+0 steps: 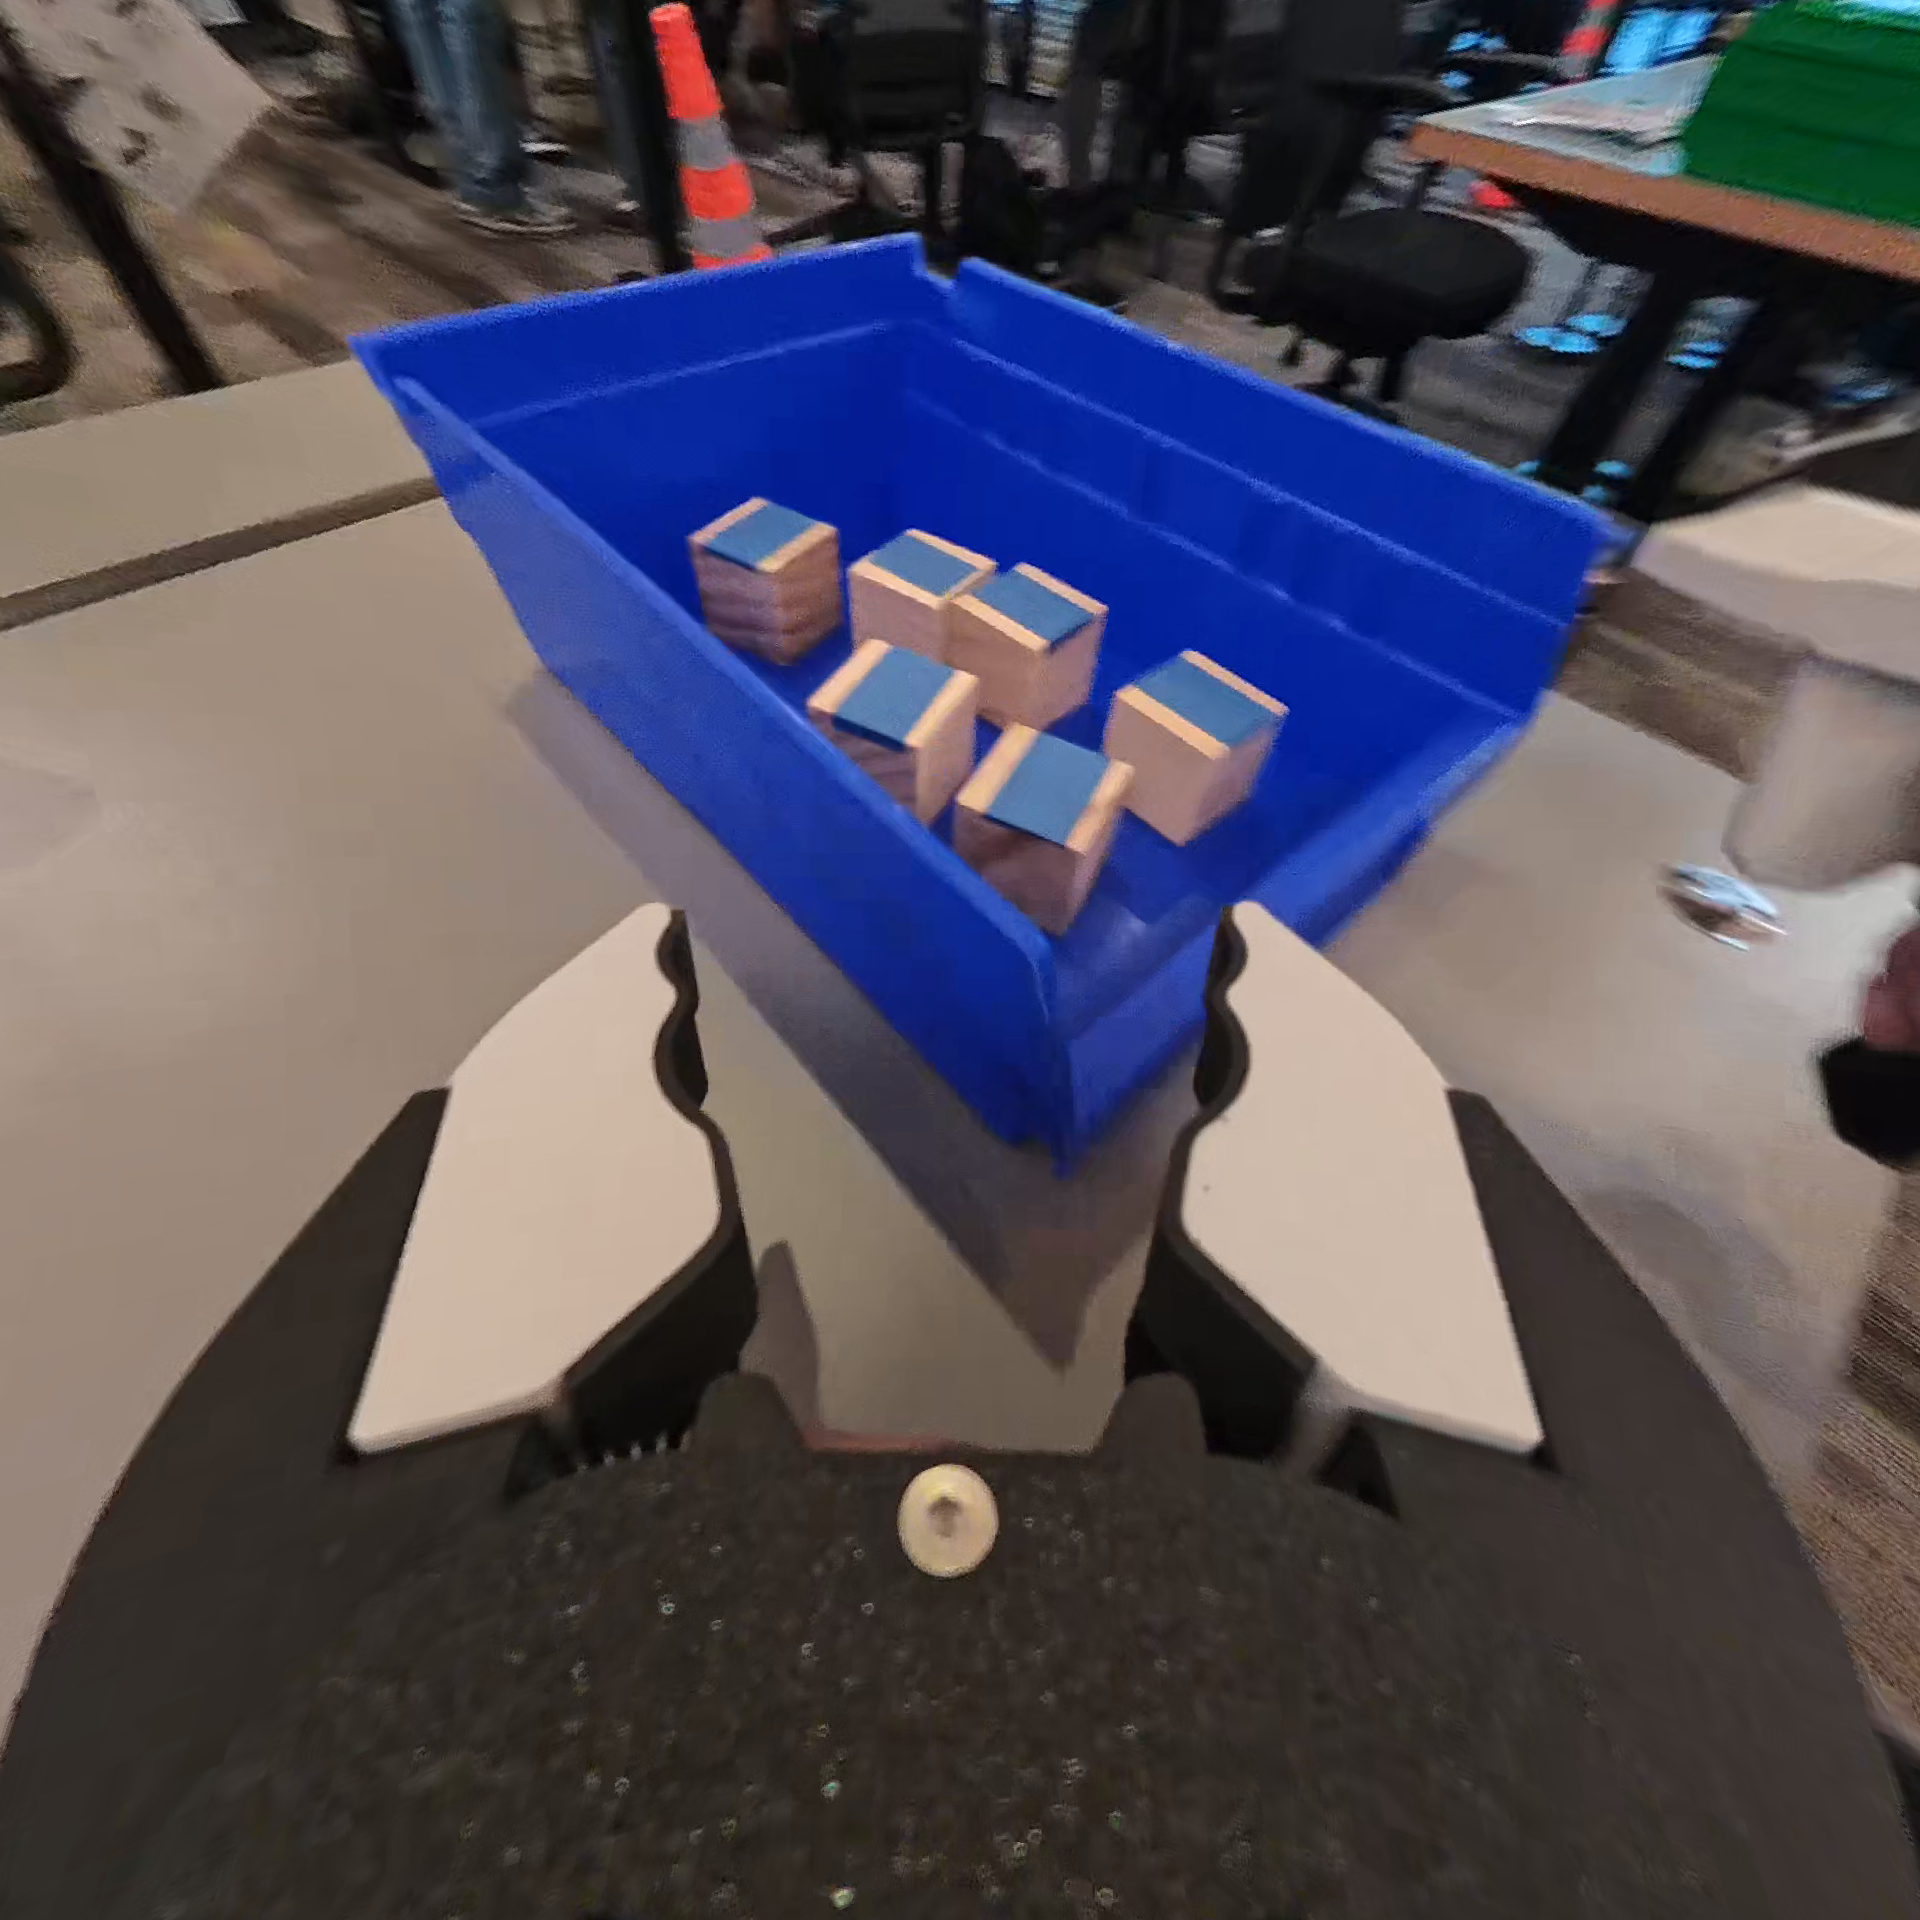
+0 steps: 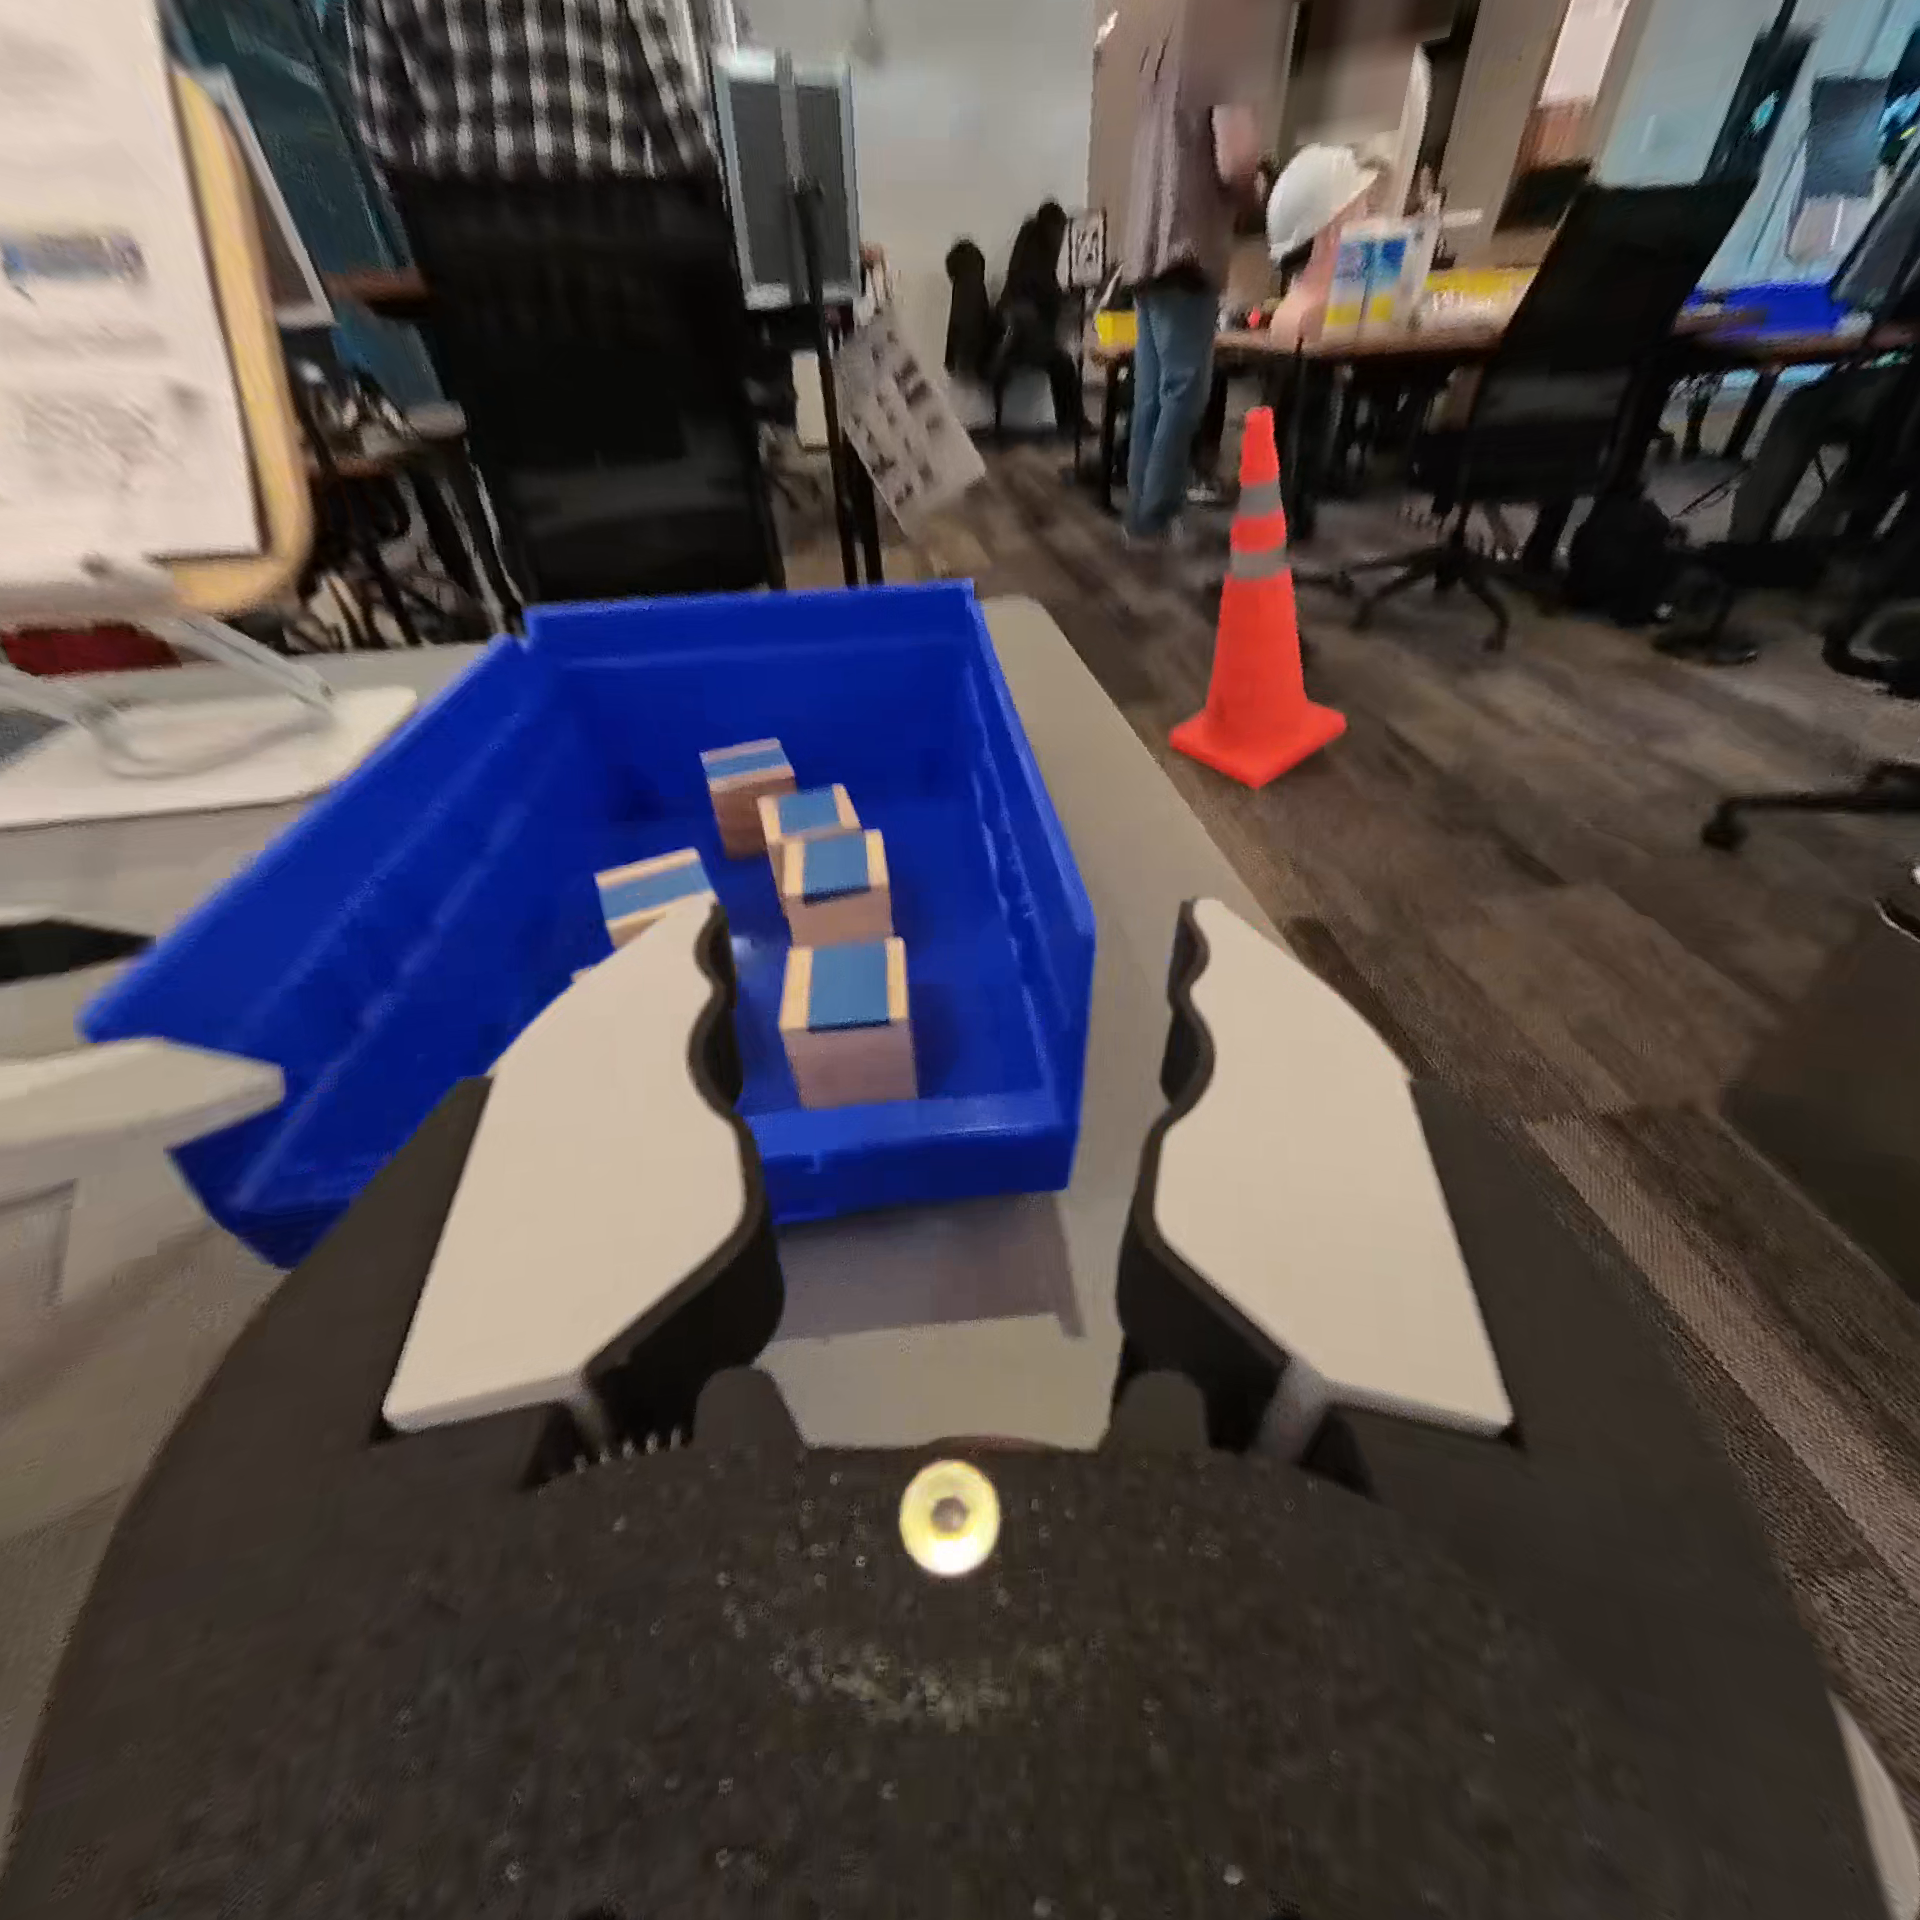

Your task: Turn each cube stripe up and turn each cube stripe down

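All six cubes point(image 1: 987, 696) are sitting stripe up in the blue bin point(image 1: 727, 790) on the tabletop point(image 1: 260, 831). Both the left gripper point(image 1: 951, 1023) and right gripper point(image 2: 951, 1003) are hovering wide open, holding nothing, so I'm guessing flipping them stripe down is next: reach in, pinch one.

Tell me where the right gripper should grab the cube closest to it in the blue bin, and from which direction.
Grip the nearest cube by its two bare wooden sides, coming down from above with the right gripper open. The cube stands upright, stripe up, apart from the other cubes. It sits close to the blue bin's near wall, so a level approach looks blocked.
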`<state>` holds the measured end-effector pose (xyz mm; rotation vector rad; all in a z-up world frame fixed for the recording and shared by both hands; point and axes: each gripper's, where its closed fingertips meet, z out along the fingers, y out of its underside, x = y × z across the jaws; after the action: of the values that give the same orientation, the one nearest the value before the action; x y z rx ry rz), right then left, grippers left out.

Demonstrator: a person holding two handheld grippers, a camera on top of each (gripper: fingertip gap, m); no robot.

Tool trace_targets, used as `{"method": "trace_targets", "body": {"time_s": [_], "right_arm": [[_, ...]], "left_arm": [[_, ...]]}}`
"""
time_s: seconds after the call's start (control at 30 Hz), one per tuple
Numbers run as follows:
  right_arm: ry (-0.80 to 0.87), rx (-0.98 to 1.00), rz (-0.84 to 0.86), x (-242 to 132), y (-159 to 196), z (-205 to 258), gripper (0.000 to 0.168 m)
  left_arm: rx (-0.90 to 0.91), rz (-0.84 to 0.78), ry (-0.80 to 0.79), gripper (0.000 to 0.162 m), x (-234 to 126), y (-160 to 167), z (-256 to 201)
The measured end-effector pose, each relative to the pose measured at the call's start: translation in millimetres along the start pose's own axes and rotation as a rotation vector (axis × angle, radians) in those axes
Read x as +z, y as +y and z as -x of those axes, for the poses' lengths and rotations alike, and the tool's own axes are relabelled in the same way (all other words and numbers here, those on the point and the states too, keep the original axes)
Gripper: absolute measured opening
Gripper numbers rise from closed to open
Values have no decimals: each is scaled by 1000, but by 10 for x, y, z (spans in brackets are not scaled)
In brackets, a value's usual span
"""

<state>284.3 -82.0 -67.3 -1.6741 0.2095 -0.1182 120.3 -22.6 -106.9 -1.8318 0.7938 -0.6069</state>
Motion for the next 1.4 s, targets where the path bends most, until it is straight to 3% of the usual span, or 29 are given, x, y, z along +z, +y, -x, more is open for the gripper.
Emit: {"method": "trace_targets", "body": {"time_s": [0.1, 0.17, 0.2, 0.3, 0.43, 0.53, 0.57, 0.8, 0.97, 1.13, 1.27, 1.4], "right_arm": [[4, -19, 92, 254, 186, -107, 80], [8, -29, 142, 402, 263, -159, 74], [23, -30, 155, 453, 277, -203, 71], [-17, 26, 248, 536, 406, -173, 51], [-124, 80, 286, 608, 524, 140, 37], [-77, 106, 327, 594, 552, 234, 12], [-40, 86, 345, 561, 547, 247, 4], [-48, -66, 281, 267, 250, 997, 3], [-196, -107, 246, 56, 253, 1975, 4], [-373, -168, 293, 16, 375, 2994, 4], [-437, -230, 344, 26, 529, 3519, 4], [-447, -275, 355, 71, 709, 3664, 5]], "left_arm": [[-86, 49, -80, 80, 265, 96, 92], [-178, 58, -21, 66, 350, 143, 69], [-211, 58, 10, 45, 356, 144, 62], [-238, 97, -62, 27, 312, 176, 281], [-238, 132, -119, 16, 280, 183, 454], [-170, 147, -194, 12, 195, 193, 511], [-132, 136, -232, 8, 131, 182, 556], [-102, 60, -312, 4, -620, 199, 972], [-81, 47, -442, 4, -1534, 340, 1522], [-154, 79, -569, 5, -2329, 732, 2061], [-247, 113, -610, 5, -2617, 1057, 2381], [-224, 115, -642, 5, -2682, 1167, 2503]]}}
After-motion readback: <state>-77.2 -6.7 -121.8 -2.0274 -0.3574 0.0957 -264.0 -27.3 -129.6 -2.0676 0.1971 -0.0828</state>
